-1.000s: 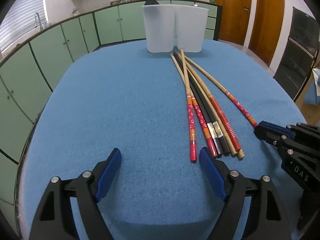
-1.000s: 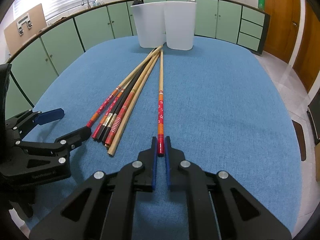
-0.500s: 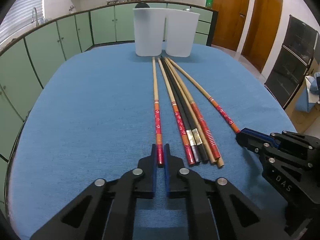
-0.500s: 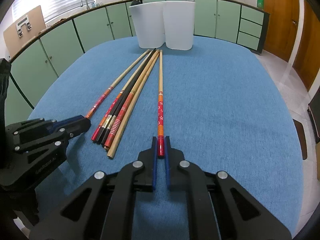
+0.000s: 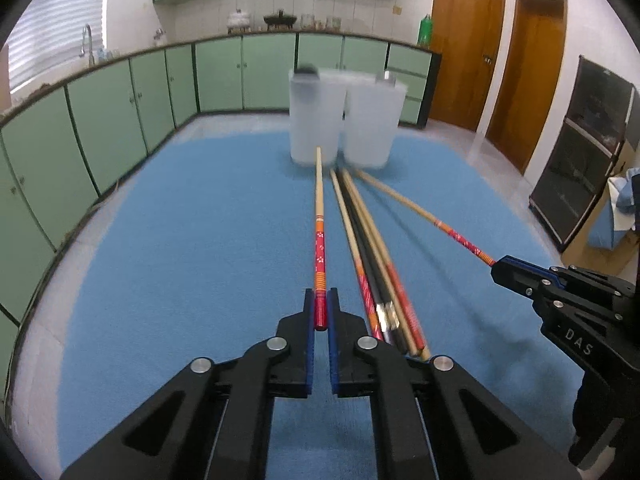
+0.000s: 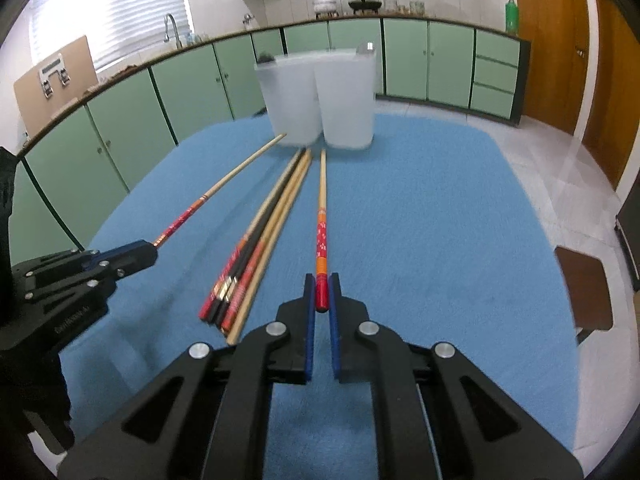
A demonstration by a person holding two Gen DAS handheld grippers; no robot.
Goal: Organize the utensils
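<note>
While left gripper clamps red-ended chopstick, right gripper clamps another chopstick.

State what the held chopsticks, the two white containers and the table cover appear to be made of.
Left gripper and right gripper each clamp a chopstick: likely wood or bamboo, with a bare tan shaft and a glossy red and orange painted handle end. White containers: probably matte translucent plastic, though blurred. Table cover: blue woven cloth, with a visible textile grain.
</note>
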